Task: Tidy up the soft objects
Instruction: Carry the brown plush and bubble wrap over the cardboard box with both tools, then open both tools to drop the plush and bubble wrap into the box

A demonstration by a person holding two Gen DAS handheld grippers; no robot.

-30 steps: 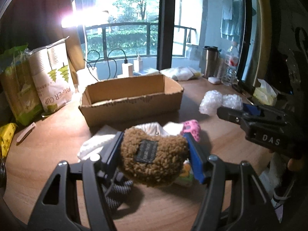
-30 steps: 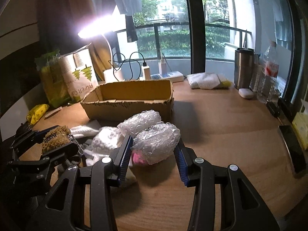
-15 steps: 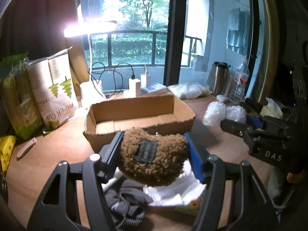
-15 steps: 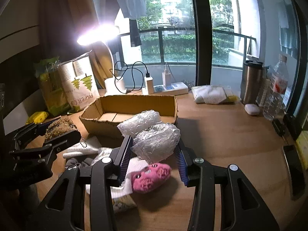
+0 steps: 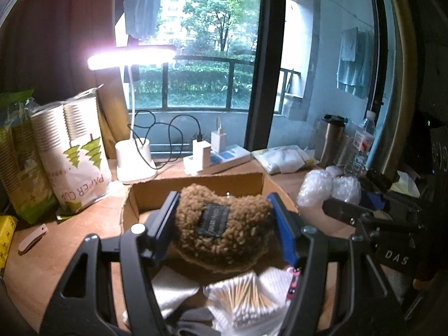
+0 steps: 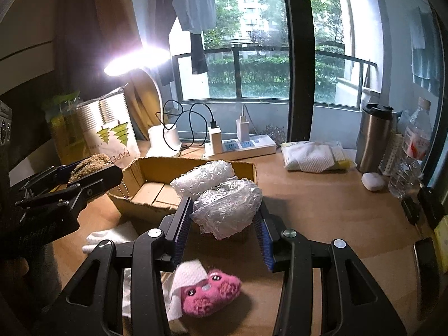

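Note:
My left gripper [image 5: 224,224] is shut on a brown fleecy pouch [image 5: 221,226] with a dark label, held above the near side of an open cardboard box [image 5: 196,187]. My right gripper [image 6: 224,224] is shut on a crumpled roll of bubble wrap [image 6: 224,198], raised just in front of the same box [image 6: 156,193]. Below lie a pink plush toy [image 6: 210,294], white cloths [image 6: 112,238] and a pack of cotton swabs [image 5: 246,299]. The left gripper with the pouch [image 6: 89,165] shows at the left of the right wrist view.
Behind the box stand a lit desk lamp [image 5: 134,156], a power strip with chargers [image 6: 240,145], paper-cup bags [image 5: 75,148], a steel tumbler [image 6: 373,137], a water bottle [image 6: 411,148] and a folded cloth pack [image 6: 313,155]. A phone [image 6: 425,266] lies at the right edge.
Both grippers have lifted their loads and moved forward towards the box. The pile of cloths and the pink toy now sit lower and nearer in both views.

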